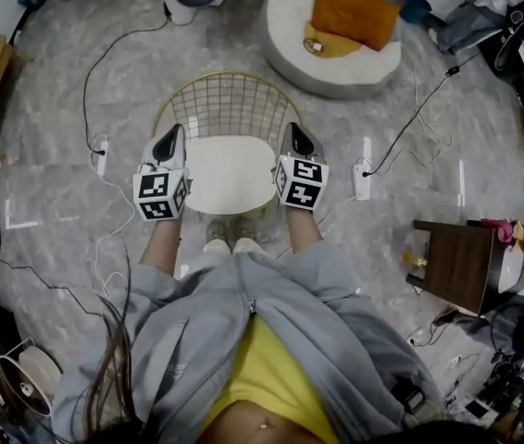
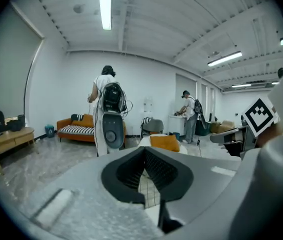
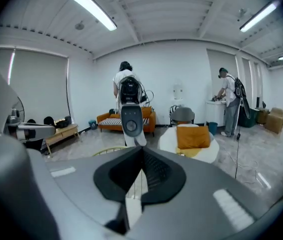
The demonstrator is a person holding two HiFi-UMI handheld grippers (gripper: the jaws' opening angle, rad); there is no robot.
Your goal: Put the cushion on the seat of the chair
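Observation:
A white cushion (image 1: 232, 174) lies flat on the seat of a chair with a gold wire back (image 1: 230, 104), straight in front of me. My left gripper (image 1: 171, 141) hovers by the cushion's left edge and my right gripper (image 1: 296, 136) by its right edge, both raised above it. In the left gripper view the jaws (image 2: 144, 150) are shut with nothing between them; wire mesh (image 2: 149, 186) and a bit of white cushion (image 2: 154, 216) show beyond. The right gripper view shows the same: shut, empty jaws (image 3: 142, 149) with a strip of cushion (image 3: 133, 204) below.
A round white pouf (image 1: 285, 26) with an orange pillow (image 1: 355, 12) stands behind the chair. Power strips (image 1: 101, 155) (image 1: 362, 181) and cables lie on the floor at both sides. A dark side table (image 1: 456, 262) stands at the right. Two people (image 3: 127, 91) stand far back.

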